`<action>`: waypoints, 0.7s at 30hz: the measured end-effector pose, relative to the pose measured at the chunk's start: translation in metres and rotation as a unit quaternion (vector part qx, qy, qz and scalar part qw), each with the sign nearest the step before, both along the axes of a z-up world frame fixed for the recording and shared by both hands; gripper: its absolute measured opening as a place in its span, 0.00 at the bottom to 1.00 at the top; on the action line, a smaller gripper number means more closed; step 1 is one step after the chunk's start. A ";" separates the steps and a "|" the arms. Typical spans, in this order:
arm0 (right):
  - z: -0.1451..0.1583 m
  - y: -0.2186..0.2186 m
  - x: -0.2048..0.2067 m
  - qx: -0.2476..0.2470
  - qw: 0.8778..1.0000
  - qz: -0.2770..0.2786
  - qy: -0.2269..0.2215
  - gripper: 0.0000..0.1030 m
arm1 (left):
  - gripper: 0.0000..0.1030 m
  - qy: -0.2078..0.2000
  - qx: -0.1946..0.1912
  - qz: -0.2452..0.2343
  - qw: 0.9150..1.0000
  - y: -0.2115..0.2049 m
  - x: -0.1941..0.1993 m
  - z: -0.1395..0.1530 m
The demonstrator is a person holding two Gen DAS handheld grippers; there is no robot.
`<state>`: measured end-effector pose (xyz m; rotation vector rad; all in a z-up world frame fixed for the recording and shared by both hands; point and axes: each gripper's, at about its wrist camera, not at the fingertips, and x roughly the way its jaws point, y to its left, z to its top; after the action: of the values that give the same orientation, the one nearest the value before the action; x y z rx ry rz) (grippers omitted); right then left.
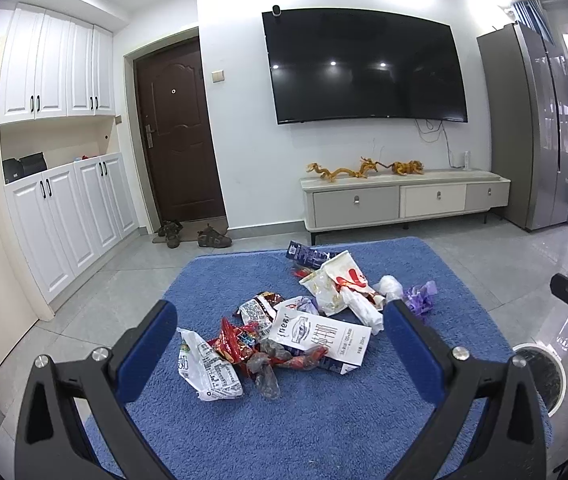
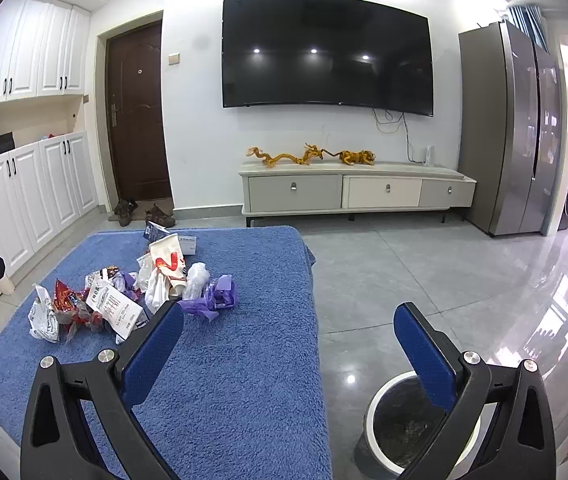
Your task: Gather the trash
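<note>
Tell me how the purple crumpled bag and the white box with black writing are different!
The purple bag is soft and scrunched into a lump; the white box is stiff, with flat sides and straight edges. The bag is plain purple; the box carries black printing. The bag sits at the pile's right edge; the box lies nearer the middle. Both rest on the blue rug.

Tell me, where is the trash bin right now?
The trash bin stands on the grey floor beside the blue rug's right edge, low in the right wrist view, partly behind the right gripper.
</note>
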<state>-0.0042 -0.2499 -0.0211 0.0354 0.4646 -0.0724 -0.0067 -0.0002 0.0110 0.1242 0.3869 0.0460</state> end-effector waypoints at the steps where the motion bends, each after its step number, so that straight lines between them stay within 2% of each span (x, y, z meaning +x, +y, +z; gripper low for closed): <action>1: 0.000 -0.002 0.001 0.003 1.000 0.000 0.000 1.00 | 1.00 0.000 0.002 0.002 1.000 -0.001 0.001 -0.001; 16: -0.006 -0.005 0.011 0.011 1.000 0.026 0.001 1.00 | 1.00 -0.006 -0.002 0.024 1.000 0.002 0.017 -0.006; 21: -0.010 -0.003 0.017 0.016 0.999 0.029 0.001 1.00 | 1.00 0.006 -0.014 0.022 1.000 0.015 0.021 -0.007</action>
<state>0.0124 -0.2529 -0.0308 0.0540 0.4680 -0.0073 0.0148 0.0145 0.0036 0.0879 0.4025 0.0837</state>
